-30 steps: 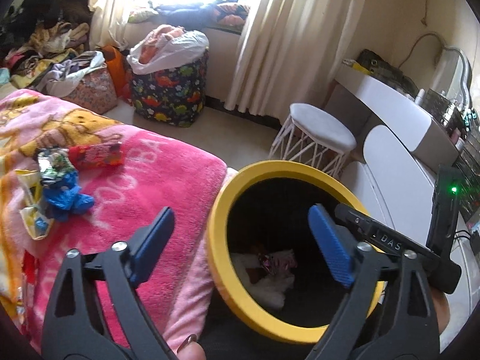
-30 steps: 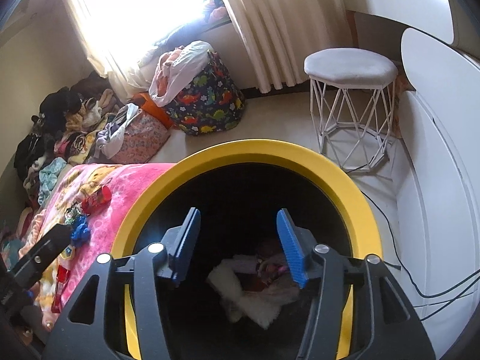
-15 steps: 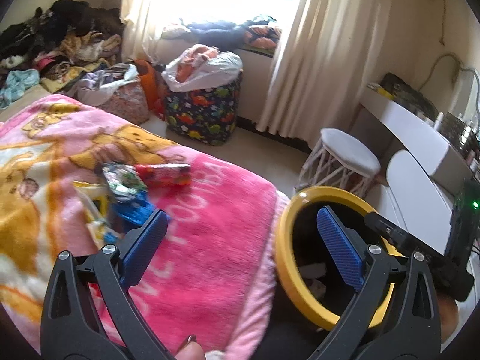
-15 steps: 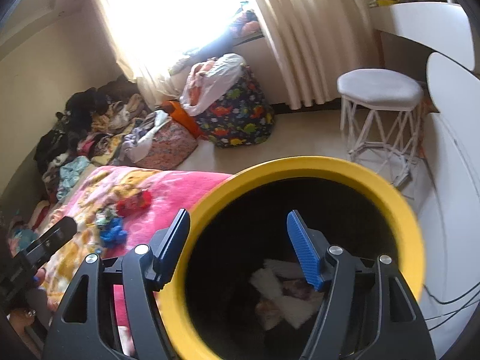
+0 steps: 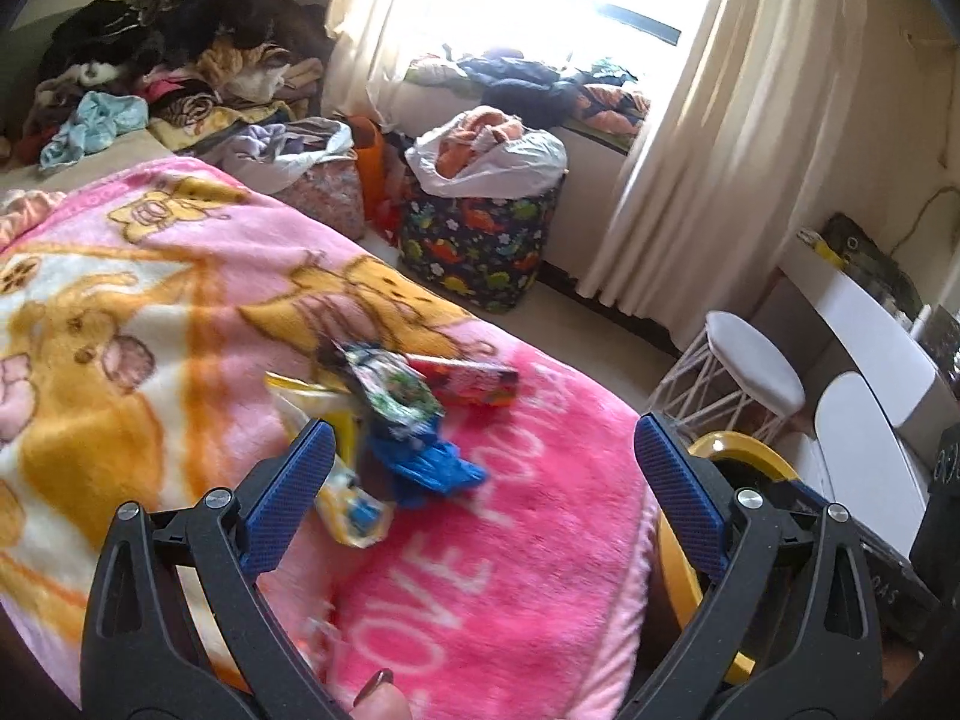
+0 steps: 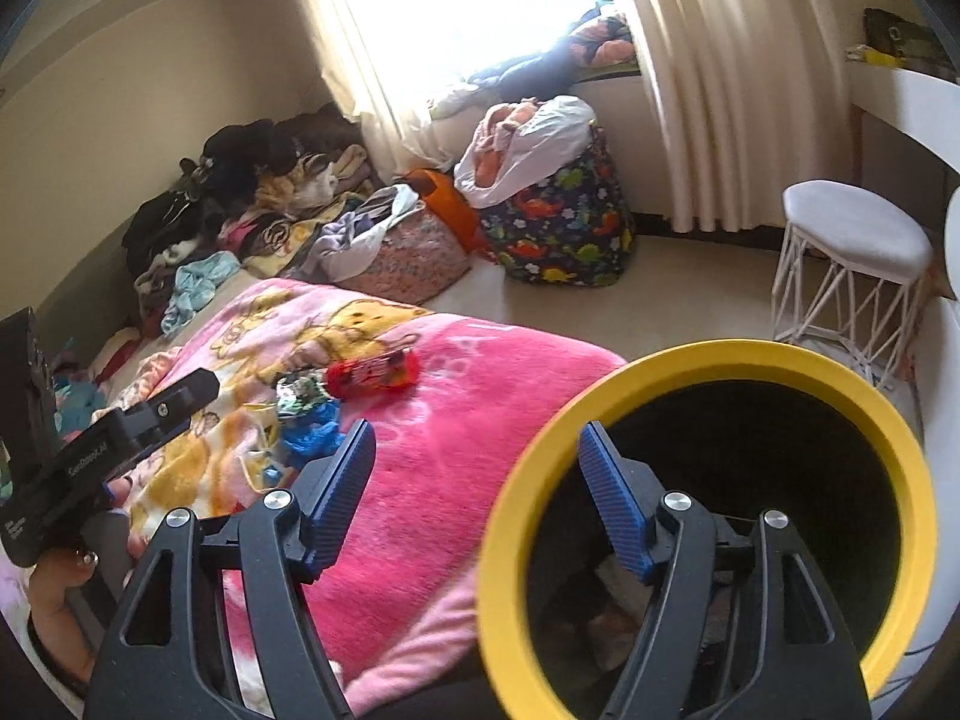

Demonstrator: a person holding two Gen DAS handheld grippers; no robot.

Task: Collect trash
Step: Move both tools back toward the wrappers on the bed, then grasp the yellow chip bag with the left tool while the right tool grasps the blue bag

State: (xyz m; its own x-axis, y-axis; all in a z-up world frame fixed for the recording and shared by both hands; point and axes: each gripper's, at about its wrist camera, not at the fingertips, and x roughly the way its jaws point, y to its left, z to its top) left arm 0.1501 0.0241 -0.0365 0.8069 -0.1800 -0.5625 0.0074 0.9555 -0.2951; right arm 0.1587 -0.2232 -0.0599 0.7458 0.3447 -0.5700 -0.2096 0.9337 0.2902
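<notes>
A pile of wrappers lies on the pink blanket [image 5: 510,540]: a red packet [image 5: 474,381], a green-white wrapper [image 5: 399,393], a crumpled blue wrapper [image 5: 429,468] and a yellow packet [image 5: 342,480]. My left gripper [image 5: 486,492] is open and empty, just short of the pile. The yellow-rimmed black bin [image 6: 708,372] stands beside the bed with crumpled trash inside. My right gripper [image 6: 477,501] is open and empty, over the bin's left rim. The red packet [image 6: 372,372] and the blue wrapper [image 6: 309,429] also show in the right wrist view.
A dinosaur-print bag [image 5: 480,252] and a floral bag [image 5: 324,192] stand on the floor by the curtain. Clothes are heaped at the back left [image 5: 168,60]. A white stool [image 6: 852,264] and a white desk [image 5: 864,324] stand to the right.
My left gripper has swung left from over the bin to the wrapper pile on the blanket. My right gripper has shifted left, from inside the bin mouth to its left rim.
</notes>
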